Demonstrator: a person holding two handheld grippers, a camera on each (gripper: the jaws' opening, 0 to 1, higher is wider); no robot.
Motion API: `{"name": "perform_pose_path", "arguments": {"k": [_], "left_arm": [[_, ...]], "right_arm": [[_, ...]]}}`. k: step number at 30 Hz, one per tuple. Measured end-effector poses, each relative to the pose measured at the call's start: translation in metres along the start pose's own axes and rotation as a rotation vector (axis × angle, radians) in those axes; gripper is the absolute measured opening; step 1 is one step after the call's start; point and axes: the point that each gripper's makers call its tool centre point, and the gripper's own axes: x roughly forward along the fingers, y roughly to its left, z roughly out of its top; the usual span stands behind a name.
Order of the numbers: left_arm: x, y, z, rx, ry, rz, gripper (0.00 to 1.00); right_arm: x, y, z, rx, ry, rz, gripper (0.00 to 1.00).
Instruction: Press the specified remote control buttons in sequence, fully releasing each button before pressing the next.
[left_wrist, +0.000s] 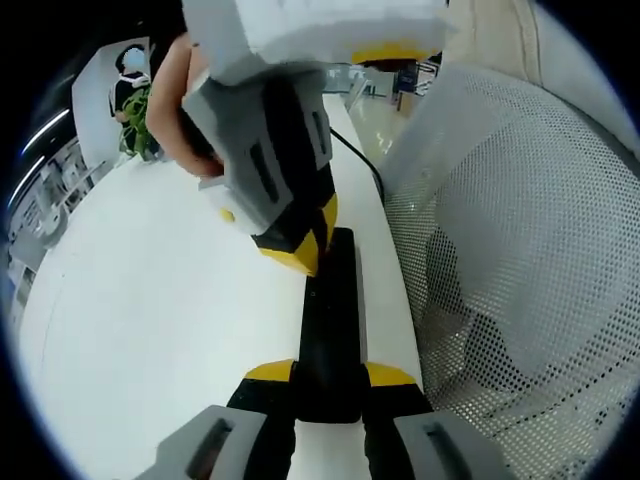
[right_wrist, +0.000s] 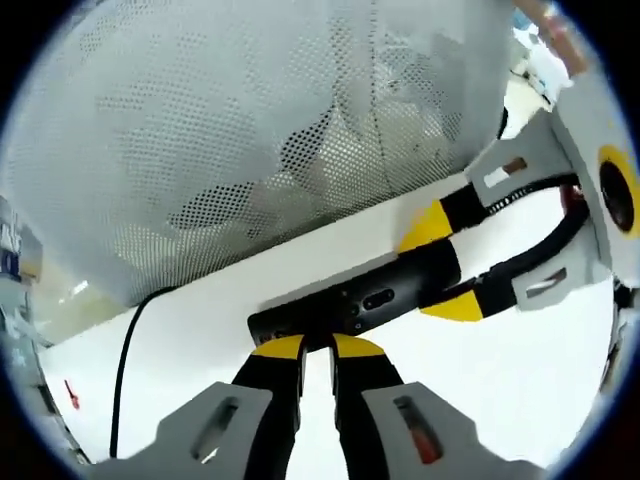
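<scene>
Remote control (left_wrist: 330, 330) (right_wrist: 360, 298): black, slim, lying flat on white table (left_wrist: 160, 330), close along the table edge beside a white perforated mesh panel (left_wrist: 520, 250).

Left gripper (left_wrist: 330, 385): clenched on the near end of the remote control, one yellow-tipped jaw on each long side. Judged as a bracing hold, keeping the body from sliding or tipping under a press. Seen in right gripper view (right_wrist: 440, 270) entering from the right, same clamp on the remote control's end.

Right gripper (right_wrist: 318, 348): jaws drawn together, nothing between them, tips at the remote control's side edge, near its buttons. Closed tips likely serve as a single narrow pressing point. In left gripper view, right gripper (left_wrist: 300, 250) comes down from above onto the far half of the remote control, a hand (left_wrist: 175, 110) behind it. Cannot tell whether a button is depressed or just touched.

Black cable (right_wrist: 125, 350) runs across the table, apart from the remote control.

Judgement: mid-press or about to press; full release needed before the next button.
</scene>
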Motion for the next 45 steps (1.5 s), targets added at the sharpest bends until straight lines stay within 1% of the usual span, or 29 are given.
{"name": "perform_pose_path", "arguments": {"k": [4, 5, 8, 14, 17, 19, 23, 24, 26, 27, 28, 29, 31, 33, 34, 35, 36, 38, 39, 41, 42, 43, 44, 45], "left_arm": [[0.0, 0.0001, -0.0002, 0.001, 0.001, 0.001, 0.24], [0.0, 0.0002, -0.0002, 0.0, 0.0, 0.001, 0.24], [0.0, 0.0002, -0.0006, 0.0, 0.0, 0.001, 0.24], [0.0001, 0.0002, -0.0006, -0.003, 0.0, 0.001, 0.24], [0.0001, 0.0002, -0.0005, -0.003, 0.001, 0.001, 0.24], [0.0001, 0.0002, -0.0006, -0.002, 0.002, 0.001, 0.24], [-0.0001, 0.0001, -0.0007, 0.002, 0.005, 0.001, 0.24], [-0.0002, 0.0002, -0.0009, 0.004, 0.006, 0.001, 0.24], [-0.0001, 0.0002, -0.001, 0.011, 0.004, 0.001, 0.24], [0.0002, 0.0001, -0.0007, 0.024, 0.003, 0.001, 0.24], [0.0005, -0.0001, -0.0009, 0.022, 0.007, 0.0, 0.24], [0.0008, 0.0002, -0.0008, 0.021, 0.012, 0.001, 0.24], [0.001, 0.0002, -0.0008, 0.02, 0.011, 0.001, 0.24], [0.0012, 0.0002, -0.0007, 0.02, 0.014, 0.002, 0.24], [0.001, 0.0002, -0.001, 0.02, 0.016, 0.003, 0.24], [0.001, 0.0003, -0.0011, 0.019, 0.017, 0.003, 0.24], [0.0009, 0.0002, -0.0004, 0.018, 0.017, 0.003, 0.24], [0.0008, 0.0001, 0.0005, 0.018, 0.017, 0.003, 0.24], [0.0008, 0.0002, 0.0009, 0.017, 0.016, 0.003, 0.24], [0.0008, 0.0004, 0.0017, 0.017, 0.017, 0.003, 0.24], [0.0006, 0.0001, 0.0022, 0.018, 0.017, 0.004, 0.24], [0.0006, 0.0001, 0.0025, 0.019, 0.018, 0.004, 0.24], [0.0007, 0.0003, 0.0026, 0.018, 0.018, 0.004, 0.24], [0.0007, 0.0004, 0.0029, 0.018, 0.018, 0.003, 0.24]], "right_arm": [[0.0004, -0.0031, 0.0003, -0.024, 0.009, -0.013, 0.0], [0.001, -0.0053, 0.0002, -0.055, 0.018, -0.016, 0.0], [0.0012, -0.0031, -0.0002, -0.047, 0.023, -0.004, 0.0], [0.0011, -0.0008, -0.0007, -0.068, 0.036, -0.039, 0.0], [0.0008, 0.0004, -0.0001, -0.083, 0.053, -0.046, 0.0], [0.0012, -0.0001, -0.0007, -0.078, 0.057, -0.049, 0.0], [0.0022, 0.0007, 0.0026, -0.089, 0.073, -0.051, 0.0], [0.0029, 0.0013, 0.003, -0.096, 0.081, -0.055, 0.0], [0.0037, 0.0006, 0.0013, -0.123, 0.118, -0.079, 0.0], [0.0036, 0.0002, 0.0001, -0.126, 0.145, -0.096, 0.0], [0.0037, 0.0001, 0.0006, -0.155, 0.174, -0.12, 0.0], [0.0044, 0.0011, 0.0008, -0.152, 0.18, -0.13, 0.0], [0.0042, 0.0009, -0.0005, -0.076, 0.176, -0.153, 0.0], [0.0038, -0.0004, -0.0009, -0.003, 0.136, -0.166, 0.0], [0.0035, -0.0009, -0.0011, 0.067, 0.114, -0.173, 0.0], [0.0027, -0.0019, -0.0016, 0.171, 0.082, -0.185, 0.0], [0.0022, -0.0025, -0.0019, 0.228, 0.063, -0.195, 0.0], [0.0012, -0.0035, -0.003, 0.275, 0.031, -0.229, 0.0], [0.0005, -0.0033, -0.0037, 0.342, 0.018, -0.251, 0.0], [0.0008, -0.0037, -0.0054, 0.412, 0.006, -0.286, 0.0], [0.0016, -0.0031, -0.0049, 0.438, -0.002, -0.302, 0.0], [0.0016, -0.003, -0.0049, 0.445, -0.003, -0.308, 0.0], [0.0016, -0.0013, -0.0058, 0.475, 0.005, -0.318, 0.0], [0.0024, 0.0003, -0.0036, 0.479, 0.001, -0.314, 0.0]]}}
